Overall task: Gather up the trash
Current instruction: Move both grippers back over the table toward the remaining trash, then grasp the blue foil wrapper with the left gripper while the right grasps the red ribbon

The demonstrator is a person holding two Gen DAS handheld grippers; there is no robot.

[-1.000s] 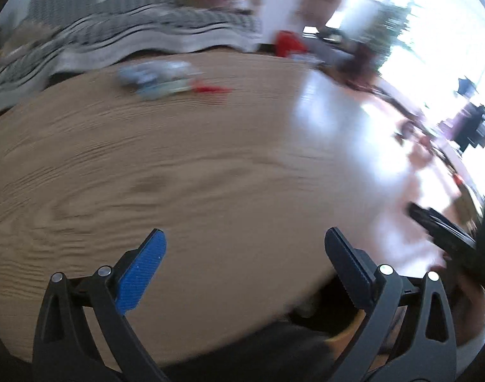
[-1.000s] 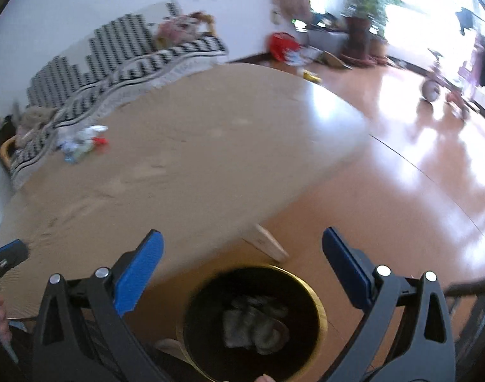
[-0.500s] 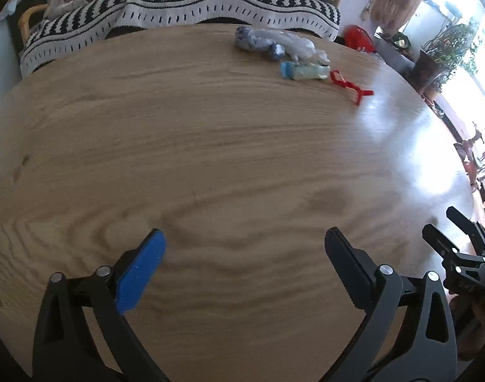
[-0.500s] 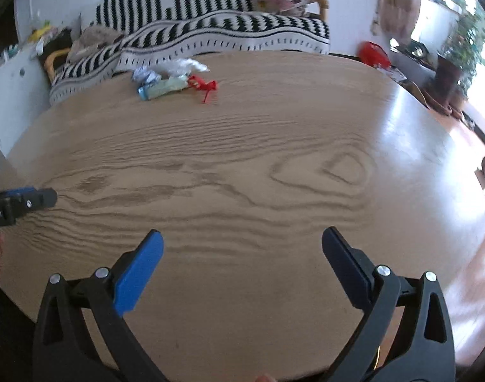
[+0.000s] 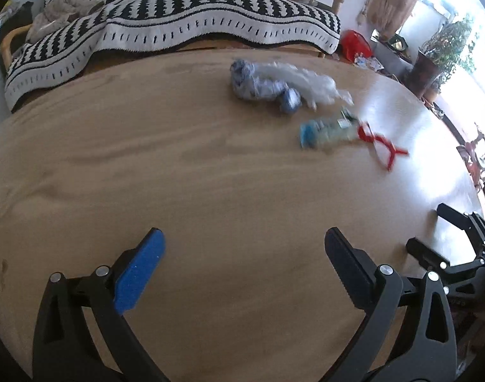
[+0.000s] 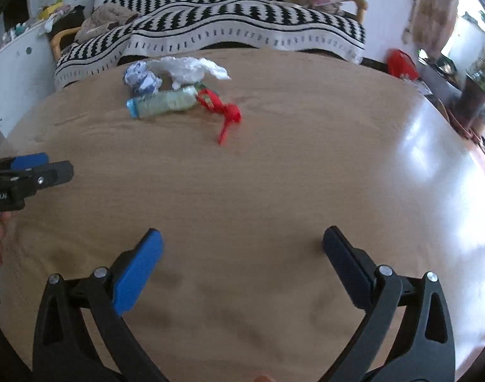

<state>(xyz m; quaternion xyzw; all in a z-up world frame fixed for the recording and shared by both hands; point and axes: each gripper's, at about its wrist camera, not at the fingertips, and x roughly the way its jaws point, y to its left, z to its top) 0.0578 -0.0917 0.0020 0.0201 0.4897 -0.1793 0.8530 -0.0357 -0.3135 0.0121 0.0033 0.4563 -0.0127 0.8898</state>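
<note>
A cluster of trash lies at the far side of the round wooden table (image 5: 178, 175): a crumpled blue-white wrapper (image 5: 252, 82), a white plastic bag (image 5: 309, 82), a small plastic bottle with a blue cap (image 5: 328, 132) and a red ribbon-like scrap (image 5: 382, 145). In the right wrist view they are the wrapper (image 6: 142, 78), bag (image 6: 188, 68), bottle (image 6: 164, 102) and red scrap (image 6: 223, 109). My left gripper (image 5: 242, 264) is open and empty over the near table. My right gripper (image 6: 240, 264) is open and empty, also well short of the trash.
A sofa with a black-and-white striped blanket (image 5: 178, 16) stands behind the table. A red bag (image 5: 353, 43) and potted plants (image 5: 433, 60) are on the floor at right. A white cabinet (image 6: 16, 73) is at left.
Both grippers swung from the floor bin and table edge up over the table and moved closer to the trash cluster. Both stayed open.
</note>
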